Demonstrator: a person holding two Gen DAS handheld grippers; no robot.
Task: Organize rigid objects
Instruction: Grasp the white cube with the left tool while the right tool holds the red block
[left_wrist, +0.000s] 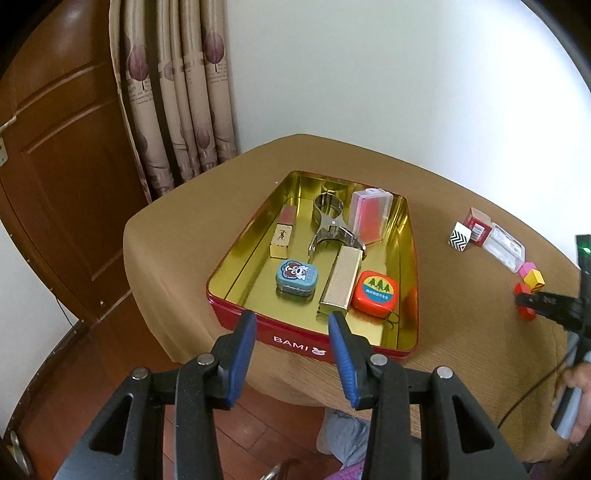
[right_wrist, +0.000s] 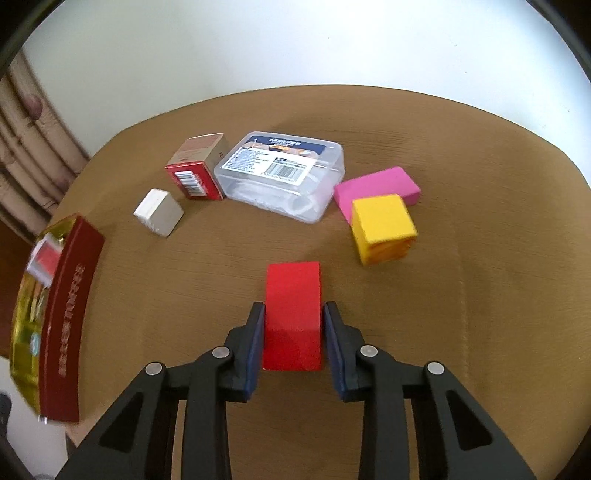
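Two fingers (right_wrist: 258, 332) flank red block (right_wrist: 293, 295), pads touching sides.

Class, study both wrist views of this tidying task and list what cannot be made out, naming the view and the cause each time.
- Red block, right wrist view: whether the right gripper is pressing on it; the pads only appear to touch.
- Same block, left wrist view: mostly hidden behind the gripper.
- Red tin, right wrist view: contents blurred and squeezed at the left edge.
- Clear plastic box, right wrist view: label print too small.
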